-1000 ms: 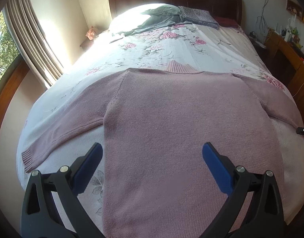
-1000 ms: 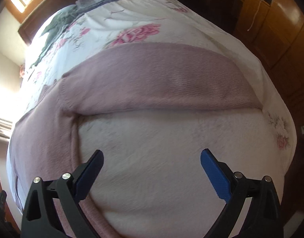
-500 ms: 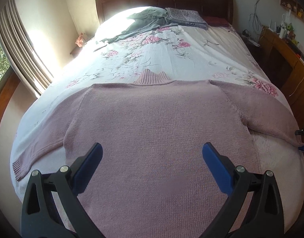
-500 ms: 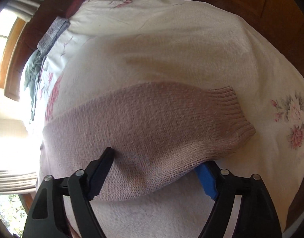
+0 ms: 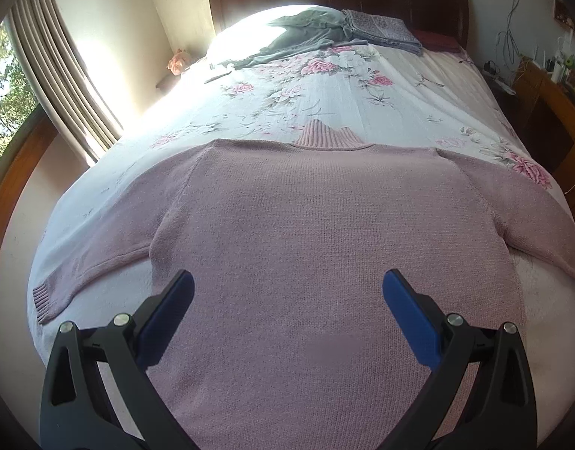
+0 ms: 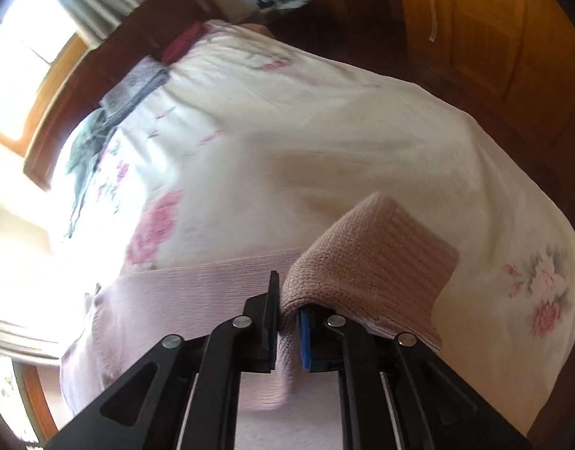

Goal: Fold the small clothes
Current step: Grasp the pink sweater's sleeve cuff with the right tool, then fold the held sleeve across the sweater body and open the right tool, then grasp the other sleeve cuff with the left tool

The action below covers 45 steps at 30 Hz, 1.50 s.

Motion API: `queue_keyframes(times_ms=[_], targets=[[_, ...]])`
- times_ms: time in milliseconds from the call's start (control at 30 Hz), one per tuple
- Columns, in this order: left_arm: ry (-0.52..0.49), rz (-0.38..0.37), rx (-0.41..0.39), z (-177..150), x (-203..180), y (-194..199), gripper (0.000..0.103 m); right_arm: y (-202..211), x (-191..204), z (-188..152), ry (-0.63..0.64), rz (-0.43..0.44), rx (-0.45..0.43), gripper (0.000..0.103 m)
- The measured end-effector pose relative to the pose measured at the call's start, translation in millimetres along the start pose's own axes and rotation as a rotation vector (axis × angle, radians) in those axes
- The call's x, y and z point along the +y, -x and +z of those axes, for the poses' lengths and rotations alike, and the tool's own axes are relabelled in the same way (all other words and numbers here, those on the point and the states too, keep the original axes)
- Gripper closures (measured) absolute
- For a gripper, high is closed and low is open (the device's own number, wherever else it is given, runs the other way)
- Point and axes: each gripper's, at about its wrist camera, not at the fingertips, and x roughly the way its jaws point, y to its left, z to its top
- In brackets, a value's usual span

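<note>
Pinching sweater [image 6: 366,262] sleeve cuff: right tongs [image 6: 287,318]; left tongs [image 5: 287,300] gaping wide over body.

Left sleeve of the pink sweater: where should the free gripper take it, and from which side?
Grip the ribbed cuff of the left sleeve, coming from the bed's left edge. The sleeve lies flat and stretched outward, its cuff end free near that edge. The left gripper hovers open over the sweater; the right gripper already pinches the other sleeve.
</note>
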Motion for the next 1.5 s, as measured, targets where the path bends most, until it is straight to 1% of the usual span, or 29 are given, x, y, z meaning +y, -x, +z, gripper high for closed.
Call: queue_keyframes(times_ms=[167,300,367,467,567,633,700,733,767,800,833,867,933,1000,1033,1067,1167,1233,1300,1367,1433,1500], targets=[[0.018,0.004,0.012,6,22,-10,0.003,1,120,-26,0.256,0.109,0.001,0.095],[0.031,-0.003,0.012,9,39,-13,0.003,-11,209,-64,0.443,0.183,0.037,0.095],[0.039,-0.008,0.011,9,47,-13,0.003,-22,245,-87,0.513,0.203,0.066,0.095],[0.051,-0.010,0.010,9,58,-13,0.003,-39,281,-121,0.567,0.232,0.111,0.095],[0.062,-0.013,0.009,8,67,-13,0.003,-50,305,-144,0.600,0.276,0.140,0.095],[0.070,-0.019,0.013,8,71,-15,0.003,-62,319,-162,0.649,0.273,0.188,0.093],[0.076,-0.027,0.020,9,73,-17,0.003,-70,323,-186,0.707,0.250,0.232,0.087],[0.077,-0.030,0.022,10,73,-18,0.003,-73,324,-196,0.736,0.245,0.261,0.078],[0.077,-0.035,0.023,10,73,-19,0.003,-72,322,-205,0.758,0.247,0.269,0.068],[0.077,-0.041,0.023,11,72,-20,0.003,-67,320,-212,0.781,0.251,0.255,0.063],[0.076,-0.047,0.025,11,71,-21,0.003,-61,318,-218,0.804,0.259,0.246,0.055],[0.073,-0.055,0.027,12,68,-22,0.003,-55,313,-221,0.818,0.263,0.243,0.053],[0.063,-0.074,0.029,15,61,-23,0.003,-42,301,-227,0.824,0.280,0.243,0.053],[0.046,-0.098,0.030,20,48,-25,0.003,-29,281,-226,0.795,0.311,0.266,0.053],[0.034,-0.114,0.030,23,41,-25,0.003,-24,268,-225,0.779,0.313,0.261,0.053],[0.021,-0.130,0.031,26,32,-25,0.003,-18,256,-222,0.766,0.305,0.252,0.053],[-0.024,-0.197,0.041,37,-5,-28,0.003,-9,216,-208,0.712,0.238,0.222,0.053],[-0.062,-0.245,0.056,42,-37,-32,0.003,-5,191,-197,0.662,0.192,0.202,0.053],[-0.104,-0.274,0.077,45,-72,-39,0.003,-1,170,-186,0.610,0.171,0.189,0.053],[-0.149,-0.265,0.109,47,-106,-53,0.003,3,153,-178,0.567,0.162,0.180,0.053],[-0.180,-0.226,0.140,49,-131,-71,0.003,8,141,-174,0.547,0.158,0.167,0.053],[-0.190,-0.185,0.163,52,-147,-86,0.008,12,130,-172,0.535,0.152,0.156,0.052]])
